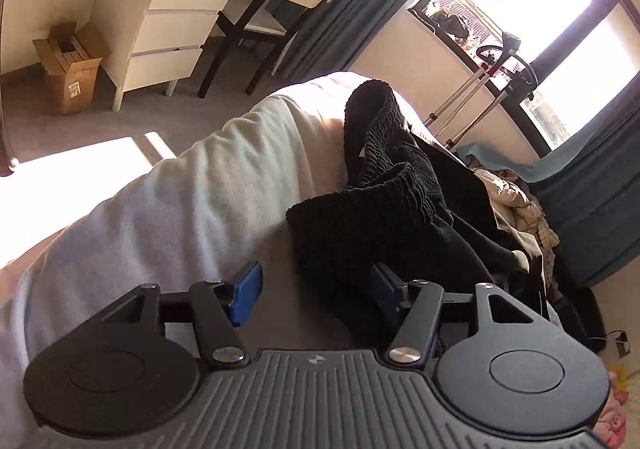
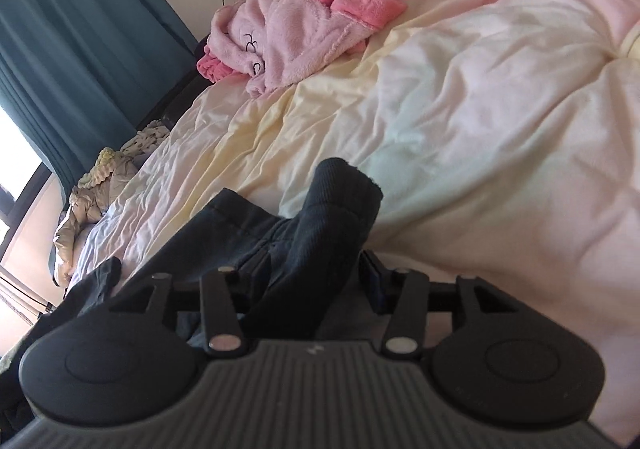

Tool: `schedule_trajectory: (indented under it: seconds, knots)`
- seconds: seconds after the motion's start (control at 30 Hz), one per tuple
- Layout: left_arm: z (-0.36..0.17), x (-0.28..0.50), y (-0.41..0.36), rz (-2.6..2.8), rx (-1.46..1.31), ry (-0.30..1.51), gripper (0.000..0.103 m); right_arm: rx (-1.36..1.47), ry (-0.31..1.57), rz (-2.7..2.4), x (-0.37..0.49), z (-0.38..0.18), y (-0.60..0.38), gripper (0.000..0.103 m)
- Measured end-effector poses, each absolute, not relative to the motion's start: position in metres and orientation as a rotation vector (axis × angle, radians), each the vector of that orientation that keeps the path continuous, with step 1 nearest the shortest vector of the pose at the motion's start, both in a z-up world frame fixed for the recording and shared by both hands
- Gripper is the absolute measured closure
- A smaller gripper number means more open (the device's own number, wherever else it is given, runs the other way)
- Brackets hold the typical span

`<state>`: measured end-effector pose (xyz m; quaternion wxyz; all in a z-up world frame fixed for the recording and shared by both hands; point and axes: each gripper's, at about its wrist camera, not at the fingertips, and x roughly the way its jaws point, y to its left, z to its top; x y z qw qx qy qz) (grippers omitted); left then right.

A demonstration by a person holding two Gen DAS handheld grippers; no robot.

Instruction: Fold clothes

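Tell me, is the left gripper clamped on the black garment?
No, the left gripper is open, its blue pads apart with the black garment just ahead.

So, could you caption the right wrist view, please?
Right gripper open around dark garment on cream bedsheet.

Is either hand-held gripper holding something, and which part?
Left hand-held gripper holds nothing. Black ribbed garment lies between the open right hand-held gripper fingers, ungripped.

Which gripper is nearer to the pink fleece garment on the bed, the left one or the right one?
Probably right. The right gripper faces the pink fleece garment across the cream bedding, with dark cloth between its fingers. The left gripper is open beside the black garment; no pink garment is clearly visible there.
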<state>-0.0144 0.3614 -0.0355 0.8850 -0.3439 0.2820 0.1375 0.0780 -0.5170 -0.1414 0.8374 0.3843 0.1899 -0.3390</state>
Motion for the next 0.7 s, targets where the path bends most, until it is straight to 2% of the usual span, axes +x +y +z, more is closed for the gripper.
schedule_trajectory:
  seconds: [0.23,0.5,0.7]
  knots:
    - [0.003,-0.028,0.311,0.220,-0.458,0.548,0.017,0.618,0.355,-0.683,0.063,-0.101,-0.484,0.052]
    - [0.035,-0.012,0.228,0.087,-0.274,0.476,0.015,0.448,0.289,-0.496,0.049,-0.049,-0.431,0.052]
    - [0.031,0.011,0.157,0.014,-0.164,0.460,0.013,0.409,0.318,-0.329,0.047,-0.036,-0.387,0.052]
